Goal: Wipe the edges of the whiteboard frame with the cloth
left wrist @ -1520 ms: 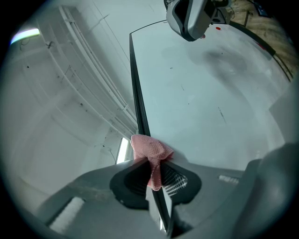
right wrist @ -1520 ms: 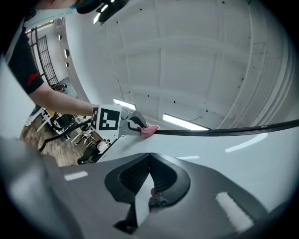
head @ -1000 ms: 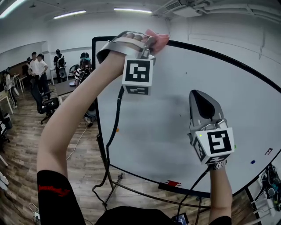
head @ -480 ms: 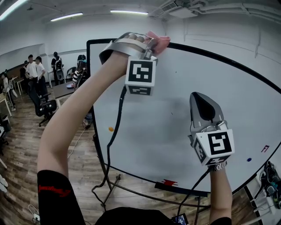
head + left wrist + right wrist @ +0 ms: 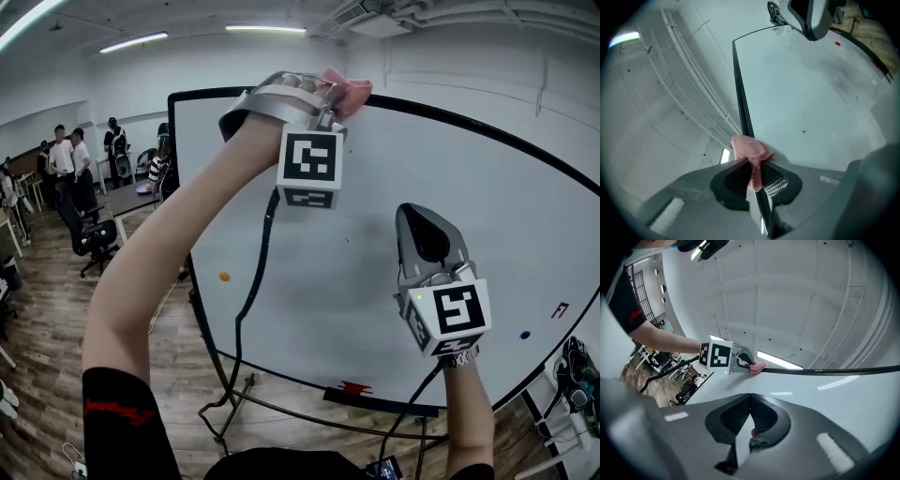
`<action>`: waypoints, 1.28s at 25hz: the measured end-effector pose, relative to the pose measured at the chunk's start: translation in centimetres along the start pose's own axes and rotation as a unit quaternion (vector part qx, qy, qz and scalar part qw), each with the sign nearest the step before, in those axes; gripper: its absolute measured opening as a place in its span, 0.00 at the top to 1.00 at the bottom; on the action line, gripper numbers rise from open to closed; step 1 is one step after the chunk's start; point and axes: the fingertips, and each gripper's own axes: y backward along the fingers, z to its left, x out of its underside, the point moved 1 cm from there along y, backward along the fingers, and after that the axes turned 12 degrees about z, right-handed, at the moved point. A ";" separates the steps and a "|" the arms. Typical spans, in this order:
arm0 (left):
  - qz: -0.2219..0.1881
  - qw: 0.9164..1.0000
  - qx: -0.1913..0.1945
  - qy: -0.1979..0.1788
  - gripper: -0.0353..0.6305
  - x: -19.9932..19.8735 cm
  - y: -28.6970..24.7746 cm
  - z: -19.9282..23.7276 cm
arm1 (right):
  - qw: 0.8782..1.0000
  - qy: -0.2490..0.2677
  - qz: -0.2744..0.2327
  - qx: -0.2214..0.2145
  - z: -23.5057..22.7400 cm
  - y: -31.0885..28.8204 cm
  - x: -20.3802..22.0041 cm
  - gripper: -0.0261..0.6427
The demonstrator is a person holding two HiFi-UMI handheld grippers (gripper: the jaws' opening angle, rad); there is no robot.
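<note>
Left gripper view: the left gripper point(image 5: 755, 177) has its jaws clamped on the pink cloth point(image 5: 750, 151). A pinched neck of fabric sits between them, and a loose puff stands out in front. That puff lies on the black whiteboard frame point(image 5: 739, 93), along its top edge.

Head view: the left gripper is raised high, and the cloth point(image 5: 347, 86) touches the top run of the frame point(image 5: 469, 120), nearer the upper left corner than the right. The right gripper point(image 5: 427, 230) hangs lower, in front of the white board surface point(image 5: 375, 272) and well apart from the cloth. In the right gripper view its jaws are together with nothing between them.

Handling, our judgement:
- The cloth looks light, limp and open-weave. It should mould over the narrow frame edge but could drag out of the jaws under friction.
- We would keep the hold on the bunched middle, leaving a short pad forward.
- The frame looks rigid and thin. The board sits on a stand point(image 5: 234, 394), so it may rock, which suggests light pressure.
</note>
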 end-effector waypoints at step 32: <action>-0.043 0.999 -0.010 0.019 0.88 -6.4 0.5 1.0 | 0.997 -0.030 0.039 0.058 -0.6 0.1 2.7 0.96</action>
